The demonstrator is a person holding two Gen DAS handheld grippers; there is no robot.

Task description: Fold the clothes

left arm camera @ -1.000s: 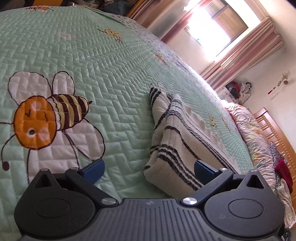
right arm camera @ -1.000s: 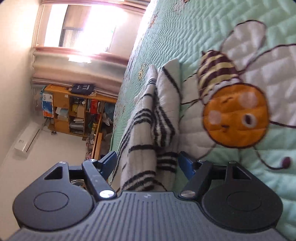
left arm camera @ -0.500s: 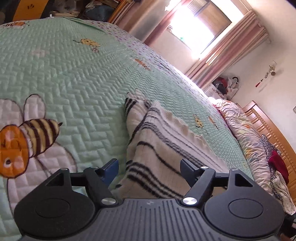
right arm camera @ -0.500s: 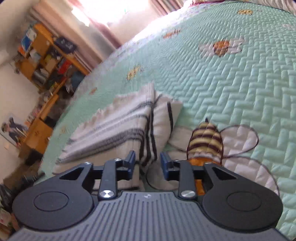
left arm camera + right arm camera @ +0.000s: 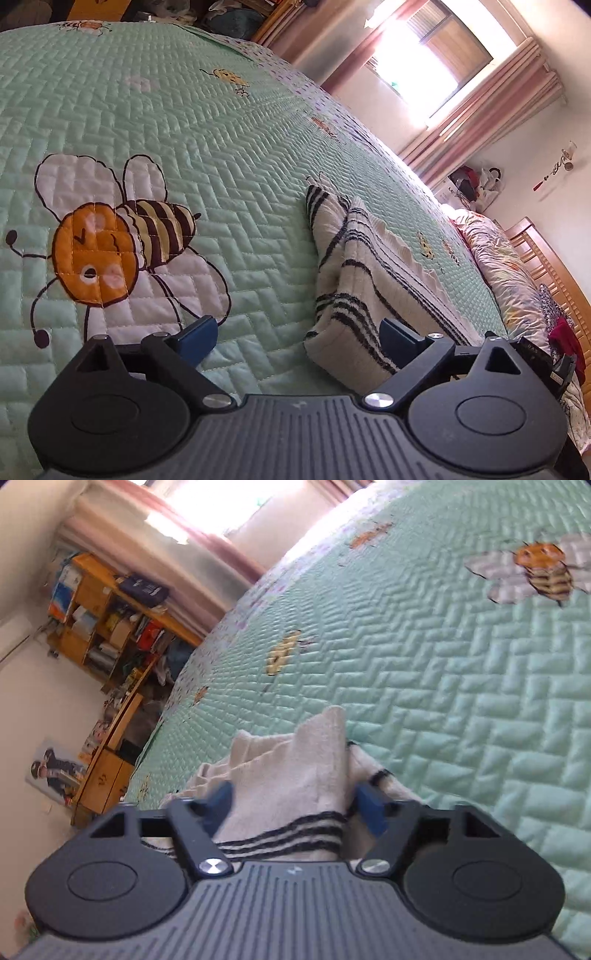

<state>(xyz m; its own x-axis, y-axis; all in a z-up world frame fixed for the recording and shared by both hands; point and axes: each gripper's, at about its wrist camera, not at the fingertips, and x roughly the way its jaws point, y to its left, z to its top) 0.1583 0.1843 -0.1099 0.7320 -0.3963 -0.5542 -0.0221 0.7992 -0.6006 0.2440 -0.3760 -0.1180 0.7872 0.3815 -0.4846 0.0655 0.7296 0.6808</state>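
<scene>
On the green quilt (image 5: 258,155), the left gripper (image 5: 299,334) has just spread wide, empty, beside the folded striped garment (image 5: 354,280), while the right gripper (image 5: 299,801), just narrowing, clamps its cloth.

- Bright daylight floods in from the window (image 5: 432,55), blown out to white glare.
- Right wrist view is motion-blurred, worst on the bookshelf (image 5: 107,627).
- Left wrist view is sharp.
- Fisheye bending and dark corners frame both.

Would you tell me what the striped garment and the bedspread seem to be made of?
Striped garment: seemingly a soft knit, perhaps wool or acrylic; matte, fuzzy surface, blurry-edged dark stripes. Bedspread: seemingly quilted cotton or polyester; stitched herringbone padding, slight sheen.
</scene>
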